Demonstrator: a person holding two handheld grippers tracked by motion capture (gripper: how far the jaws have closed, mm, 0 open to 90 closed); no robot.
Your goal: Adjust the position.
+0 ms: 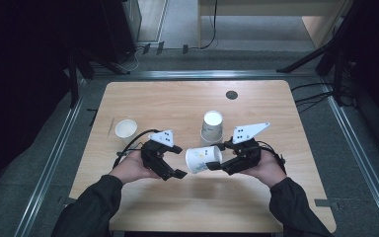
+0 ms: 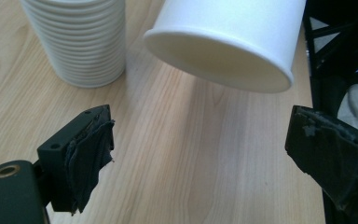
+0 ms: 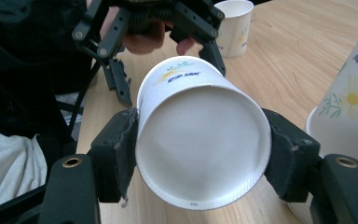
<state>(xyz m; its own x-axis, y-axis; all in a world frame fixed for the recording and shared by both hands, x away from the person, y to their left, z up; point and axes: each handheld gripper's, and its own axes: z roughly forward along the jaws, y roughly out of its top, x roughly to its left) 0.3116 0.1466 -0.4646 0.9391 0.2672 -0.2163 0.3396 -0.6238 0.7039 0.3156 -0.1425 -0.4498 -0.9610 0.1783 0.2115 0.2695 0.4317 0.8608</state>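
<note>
A white paper cup (image 1: 203, 159) with a flower print lies on its side in the air, its mouth toward my left gripper (image 1: 178, 162). My right gripper (image 1: 218, 156) is shut on the cup's base end; in the right gripper view both pads press the cup (image 3: 200, 140) from either side. The left gripper (image 2: 214, 154) stands open just short of the cup's rim (image 2: 223, 56), nothing between its pads. A stack of upside-down cups (image 1: 211, 127) stands behind the held cup, and a single upright cup (image 1: 126, 129) sits at the left.
The wooden table (image 1: 187, 202) has a round dark cable port (image 1: 232, 95) near its far edge. The cup stack (image 2: 77, 39) stands close to the left gripper's far side. Metal rails and dark stands ring the table.
</note>
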